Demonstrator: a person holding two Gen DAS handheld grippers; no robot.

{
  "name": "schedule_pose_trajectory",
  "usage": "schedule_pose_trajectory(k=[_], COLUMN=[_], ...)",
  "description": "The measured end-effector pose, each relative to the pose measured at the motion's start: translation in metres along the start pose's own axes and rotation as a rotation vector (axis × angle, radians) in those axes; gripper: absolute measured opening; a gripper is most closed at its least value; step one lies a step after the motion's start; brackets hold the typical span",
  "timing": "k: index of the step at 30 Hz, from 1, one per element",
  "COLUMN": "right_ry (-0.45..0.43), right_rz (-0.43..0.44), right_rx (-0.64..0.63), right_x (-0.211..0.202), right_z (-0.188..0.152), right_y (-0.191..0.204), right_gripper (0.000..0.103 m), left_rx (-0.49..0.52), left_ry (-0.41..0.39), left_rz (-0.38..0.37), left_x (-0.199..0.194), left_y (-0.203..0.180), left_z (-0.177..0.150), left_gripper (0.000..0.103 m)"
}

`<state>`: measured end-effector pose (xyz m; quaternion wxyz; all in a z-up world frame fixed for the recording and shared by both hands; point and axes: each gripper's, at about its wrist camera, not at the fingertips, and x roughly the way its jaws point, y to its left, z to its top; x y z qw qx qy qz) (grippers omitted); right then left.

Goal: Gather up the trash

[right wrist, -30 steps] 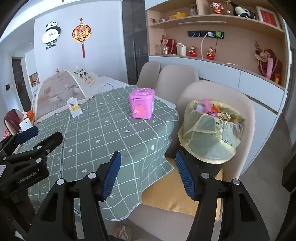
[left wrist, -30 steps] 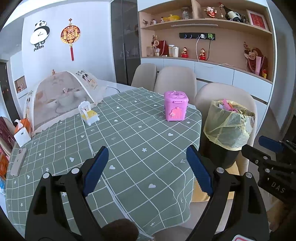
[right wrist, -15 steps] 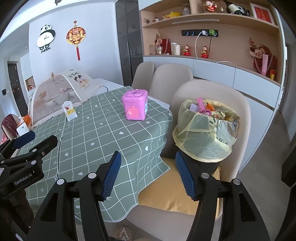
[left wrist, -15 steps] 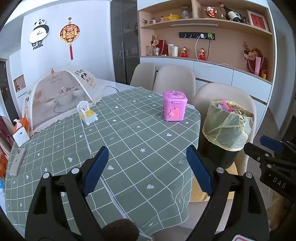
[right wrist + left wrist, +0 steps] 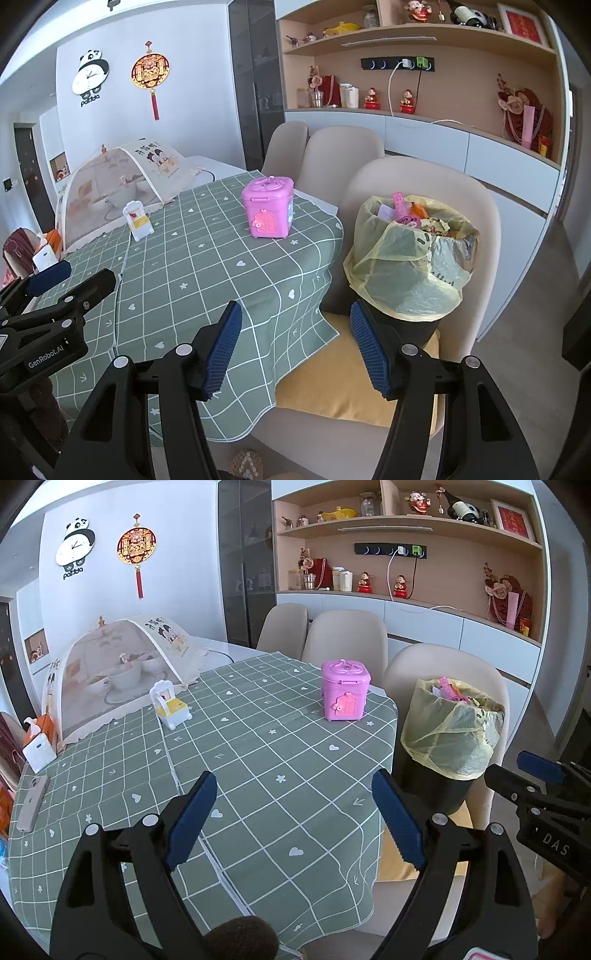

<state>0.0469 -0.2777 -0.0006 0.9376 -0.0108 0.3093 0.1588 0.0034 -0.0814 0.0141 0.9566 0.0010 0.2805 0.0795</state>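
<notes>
While both tools hang unclenched, left gripper [image 5: 293, 821] is above the tablecloth [image 5: 258, 760]; right gripper [image 5: 295, 345] faces the lined trash bin [image 5: 410, 266] w/ wrappers on a chair [image 5: 424, 184].

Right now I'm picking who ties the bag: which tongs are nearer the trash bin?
Right. The right tongs hang just before the trash bin; the left tongs sit over the table, bin off to their right.

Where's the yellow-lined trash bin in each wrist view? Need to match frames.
Left wrist: trash bin at right of centre, on the chair, beyond the right edge of the green tablecloth.
Right wrist: trash bin right of centre, larger, above the right finger of the right tool.
Shared landmark: pink box, left of the bin in both.
</notes>
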Motion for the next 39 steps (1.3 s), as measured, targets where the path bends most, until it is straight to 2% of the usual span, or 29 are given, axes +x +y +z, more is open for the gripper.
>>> schedule_pose_trajectory(k=[25, 31, 34, 36, 39], right_ry=[0.004, 0.029, 0.065, 0.096, 0.118], right_rz=[-0.014, -0.018, -0.006, 0.043, 0.148], right_rx=[0.012, 0.009, 0.007, 0.001, -0.052], right_x=[-0.002, 0.008, 0.027, 0.045, 0.077], right_z=[-0.003, -0.005, -0.002, 0.003, 0.015], right_y=[0.003, 0.01, 0.016, 0.026, 0.055], right_gripper=[0.058, 0.058, 0.058, 0.058, 0.058], left_rx=[0.016, -0.009, -0.081, -0.133, -0.249], left_ry=[0.001, 0.032, 0.134, 0.189, 0.226], left_rz=[-0.035, -0.037, -0.022, 0.008, 0.141], left_x=[-0.001, 0.008, 0.031, 0.044, 0.068], left_y=[-0.001, 0.008, 0.032, 0.054, 0.114], left_z=[-0.003, -0.008, -0.015, -0.017, -0.016], left_gripper=[0.082, 0.082, 0.082, 0.082, 0.082])
